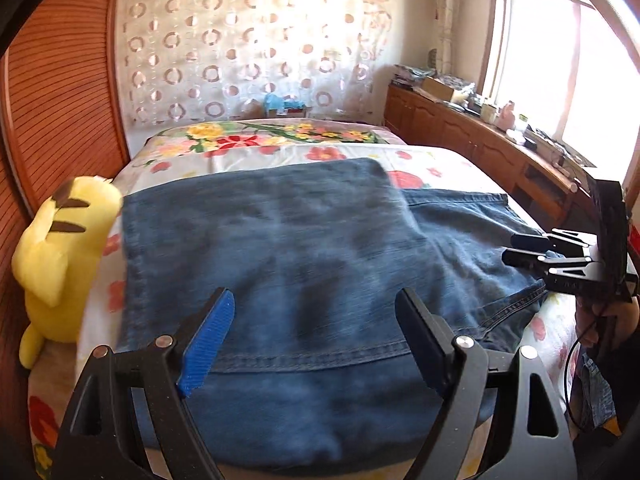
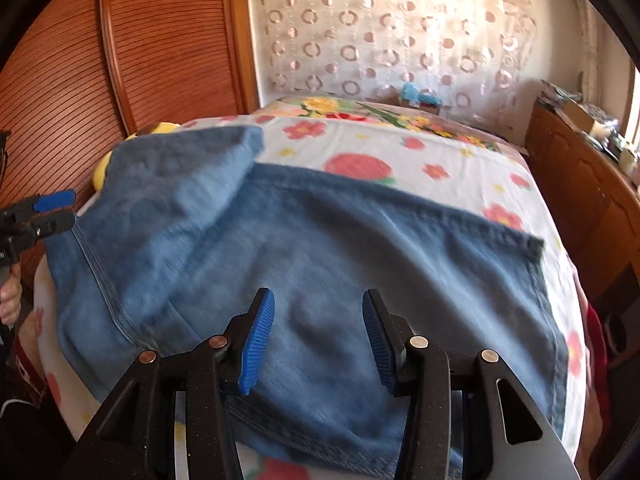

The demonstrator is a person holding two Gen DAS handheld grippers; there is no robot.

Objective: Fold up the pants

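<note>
Blue denim pants [image 1: 296, 248] lie folded over on the flowered bed, one layer over another. In the right wrist view the pants [image 2: 320, 256] spread across the bed with a raised fold at the left. My left gripper [image 1: 316, 300] is open and empty, just above the near edge of the pants. It also shows in the right wrist view [image 2: 56, 210] at the far left, beside the fabric. My right gripper [image 2: 318, 312] is open and empty over the pants. It shows in the left wrist view [image 1: 516, 250] at the right, above the denim.
A yellow plush toy [image 1: 60, 256] sits at the bed's left edge by the wooden sliding door [image 1: 56, 92]. A wooden cabinet [image 1: 480, 140] with clutter runs along the right under the window. A patterned curtain [image 1: 248, 48] hangs behind the bed [image 1: 280, 152].
</note>
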